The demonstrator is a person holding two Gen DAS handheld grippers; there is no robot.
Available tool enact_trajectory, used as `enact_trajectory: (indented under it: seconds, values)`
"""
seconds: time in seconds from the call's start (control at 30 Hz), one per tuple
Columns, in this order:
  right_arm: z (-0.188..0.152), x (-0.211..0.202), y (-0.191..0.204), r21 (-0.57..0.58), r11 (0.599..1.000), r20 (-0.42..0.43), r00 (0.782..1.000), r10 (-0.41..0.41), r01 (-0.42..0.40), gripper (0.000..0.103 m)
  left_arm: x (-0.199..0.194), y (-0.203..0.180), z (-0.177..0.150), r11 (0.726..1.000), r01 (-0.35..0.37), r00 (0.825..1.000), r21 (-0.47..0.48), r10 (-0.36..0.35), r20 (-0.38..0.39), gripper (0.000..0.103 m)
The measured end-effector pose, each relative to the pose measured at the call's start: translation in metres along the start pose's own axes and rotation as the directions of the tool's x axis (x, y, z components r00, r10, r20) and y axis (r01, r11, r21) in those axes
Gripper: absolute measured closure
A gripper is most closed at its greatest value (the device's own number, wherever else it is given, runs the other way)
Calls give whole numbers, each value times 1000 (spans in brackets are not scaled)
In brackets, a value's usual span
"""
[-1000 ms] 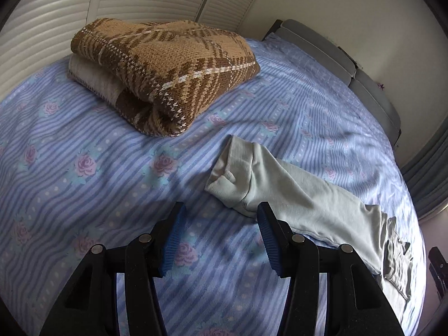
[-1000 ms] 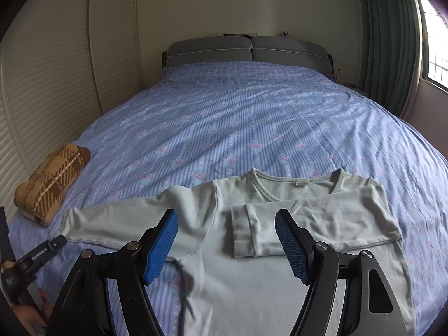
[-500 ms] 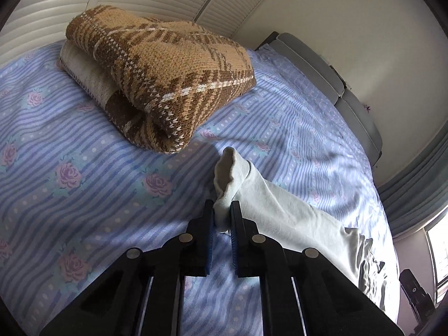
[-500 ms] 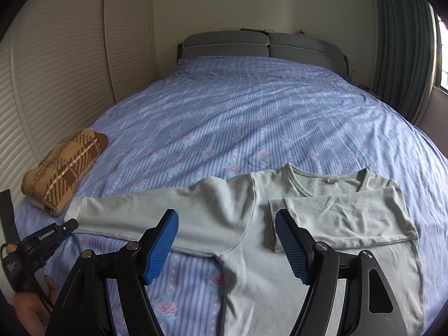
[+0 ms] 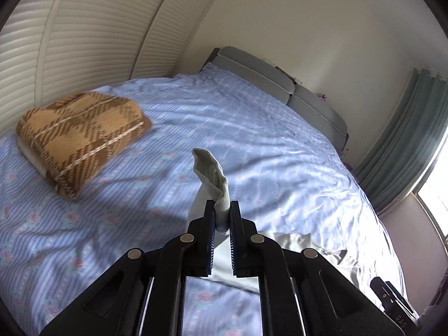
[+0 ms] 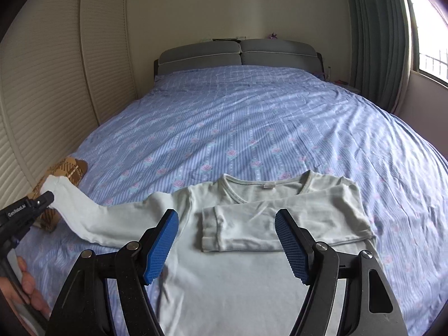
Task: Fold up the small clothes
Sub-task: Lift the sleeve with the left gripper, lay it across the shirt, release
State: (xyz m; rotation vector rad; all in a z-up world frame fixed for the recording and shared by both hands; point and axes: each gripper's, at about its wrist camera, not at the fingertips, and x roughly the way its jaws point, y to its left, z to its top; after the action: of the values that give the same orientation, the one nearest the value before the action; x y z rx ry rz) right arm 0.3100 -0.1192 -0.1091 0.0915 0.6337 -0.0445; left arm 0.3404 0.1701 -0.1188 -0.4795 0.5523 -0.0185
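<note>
The pale green long-sleeved top (image 6: 252, 266) lies face up near the foot of the bed (image 6: 252, 140), with one sleeve (image 6: 280, 224) already folded across the chest. The left tool (image 5: 222, 215) is pinching the cuff of the other sleeve (image 6: 84, 210) and holds it raised off the bedspread out to the side, while the right tool (image 6: 226, 243) hangs spread wide above the chest, gripping nothing. By my reading about a third is done: this sleeve must cross over, then the body be folded up.
</note>
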Motion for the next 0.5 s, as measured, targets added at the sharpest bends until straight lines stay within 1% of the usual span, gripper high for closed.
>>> enact_trajectory:
  seconds: [0.13, 0.23, 0.37, 0.5]
  values:
    - [6, -14, -56, 64, 998, 10, 1000, -24, 23, 31, 6, -71, 1, 996, 60, 998, 71, -61, 9, 92]
    - [7, -21, -100, 105, 993, 16, 998, -52, 51, 31, 15, -120, -6, 988, 106, 994, 112, -106, -1, 92]
    - [5, -29, -158, 166, 982, 17, 996, -92, 88, 31, 34, -181, -29, 972, 160, 987, 172, -156, -42, 92]
    - [0, -31, -206, 224, 967, 7, 992, -124, 119, 31, 56, -231, -67, 952, 200, 979, 234, -182, -95, 92]
